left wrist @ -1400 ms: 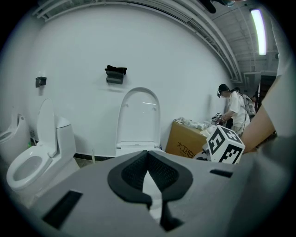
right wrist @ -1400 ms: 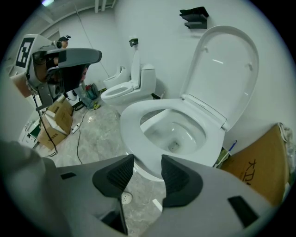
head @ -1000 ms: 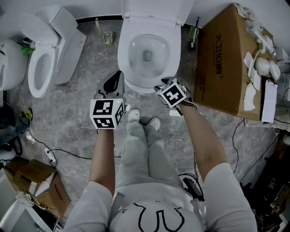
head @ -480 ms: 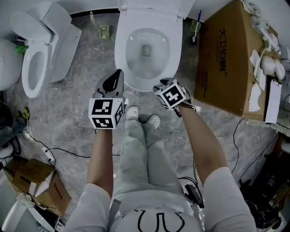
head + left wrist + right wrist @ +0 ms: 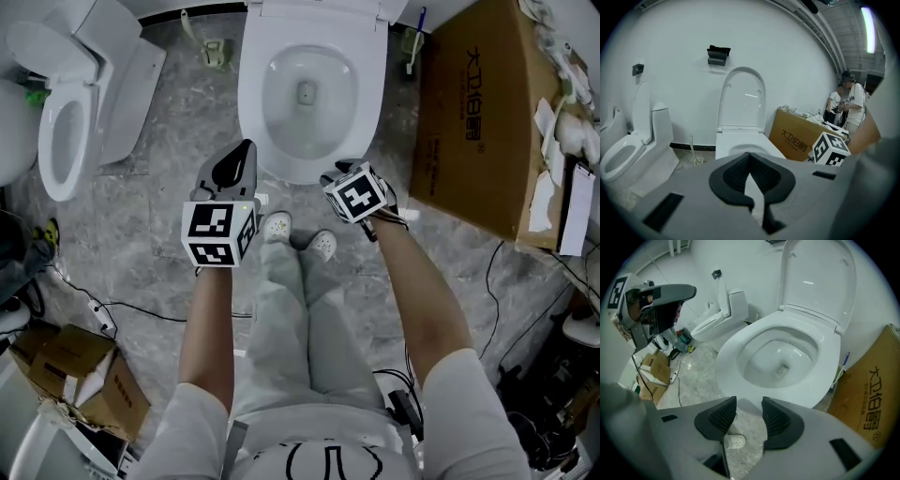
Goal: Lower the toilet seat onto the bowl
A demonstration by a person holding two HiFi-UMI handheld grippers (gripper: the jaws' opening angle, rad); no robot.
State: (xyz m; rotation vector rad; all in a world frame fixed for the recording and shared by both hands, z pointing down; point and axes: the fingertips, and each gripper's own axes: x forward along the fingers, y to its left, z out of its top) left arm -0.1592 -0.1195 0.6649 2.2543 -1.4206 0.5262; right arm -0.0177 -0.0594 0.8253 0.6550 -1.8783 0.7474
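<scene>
— The left hand-held gripper (image 5: 246,150) (image 5: 750,155) is closed up, as far as I can see from here: its black pads (image 5: 733,174) meet at the tips and nothing is caught in them

— And the other one?

— The right hand-held gripper (image 5: 330,178) (image 5: 749,411) has its jaws a narrow way apart and holds nothing. Through the gap you only see grey marbled floor (image 5: 150,216) and the toe of a white shoe (image 5: 735,441)

— So where's the toilet seat?

— The toilet seat (image 5: 740,101) (image 5: 820,282) is up. It stands upright at the back of the bowl (image 5: 255,103), close against the white wall (image 5: 670,51). Neither gripper touches it. Both hang low in front of the bowl's near rim, the left one by the front-left edge, the right one by the front-right, and the bowl lies open between and beyond them

— What else is around?

— A big cardboard box (image 5: 478,112) sits just beside the bowl on the right. A second toilet (image 5: 66,131) is off to the left with its lid raised. The person stands facing the bowl, white shoes (image 5: 278,228) just short of its base. Two people (image 5: 847,108) stand behind the box, over by the far side of the room
</scene>
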